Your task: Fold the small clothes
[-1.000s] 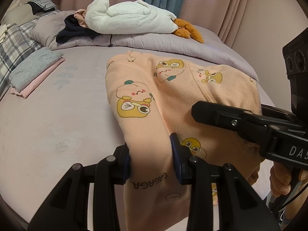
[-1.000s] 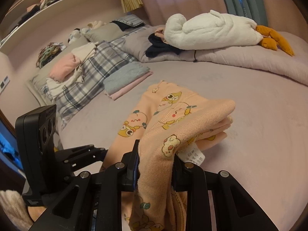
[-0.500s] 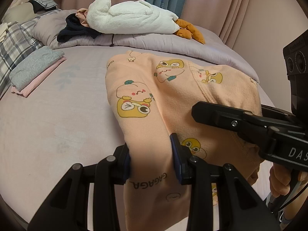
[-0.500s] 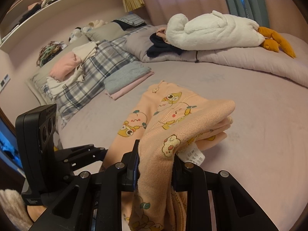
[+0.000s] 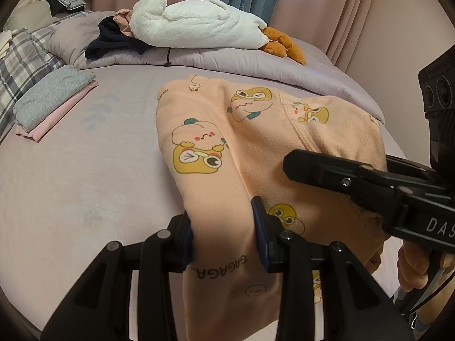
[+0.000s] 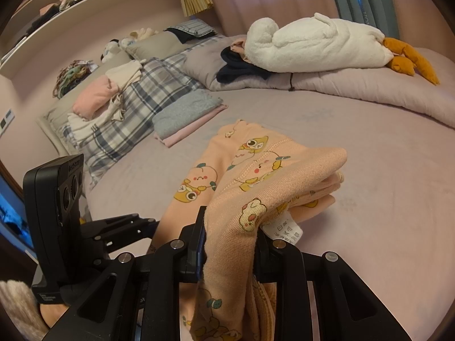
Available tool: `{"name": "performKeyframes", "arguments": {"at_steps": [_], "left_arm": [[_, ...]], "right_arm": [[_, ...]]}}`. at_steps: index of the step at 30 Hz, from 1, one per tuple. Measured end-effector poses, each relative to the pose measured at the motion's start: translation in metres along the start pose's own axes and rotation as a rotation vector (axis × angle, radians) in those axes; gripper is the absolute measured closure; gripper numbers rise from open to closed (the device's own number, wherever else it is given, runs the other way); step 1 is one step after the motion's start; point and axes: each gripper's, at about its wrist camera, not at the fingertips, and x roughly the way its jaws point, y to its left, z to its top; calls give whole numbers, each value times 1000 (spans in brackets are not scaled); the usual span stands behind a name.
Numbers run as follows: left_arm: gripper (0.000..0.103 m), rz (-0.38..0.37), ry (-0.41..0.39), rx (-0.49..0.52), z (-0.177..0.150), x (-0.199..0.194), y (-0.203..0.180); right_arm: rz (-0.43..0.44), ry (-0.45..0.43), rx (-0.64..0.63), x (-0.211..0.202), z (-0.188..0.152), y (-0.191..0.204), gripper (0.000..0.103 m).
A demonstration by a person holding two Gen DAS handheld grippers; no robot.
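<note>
Now peach garment (image 5: 256,142) pinched in left gripper (image 5: 223,227) and right gripper (image 6: 230,244)

A: What colour is the small fleece garment (image 5: 256,130)?

B: Peach-orange, printed with yellow frog-like cartoon figures, pale pink faces and teal touches, plus black lettering. A white care label (image 6: 284,231) carries dark print.

A: And the soft bed sheet (image 5: 85,170)?

B: Pale lilac, with a faint bluish leaf motif.

A: The plush goose toy (image 6: 318,45)?

B: White body, orange feet.

A: Anything else?

B: A folded grey knit cloth (image 5: 51,96) over a folded pink cloth (image 5: 61,113), and a grey-and-white plaid pillow (image 6: 128,119).
</note>
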Motion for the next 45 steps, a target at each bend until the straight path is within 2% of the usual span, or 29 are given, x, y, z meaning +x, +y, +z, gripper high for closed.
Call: {"name": "performKeyframes", "arguments": {"at_steps": [21,45], "left_arm": [[67,5,11,-3,4,6,2],[67,21,52,-30,15,37,20]], "right_arm": [[-5,4,1,4,-1,0,75],[-7,39,21,29,2,-7,75]]}}
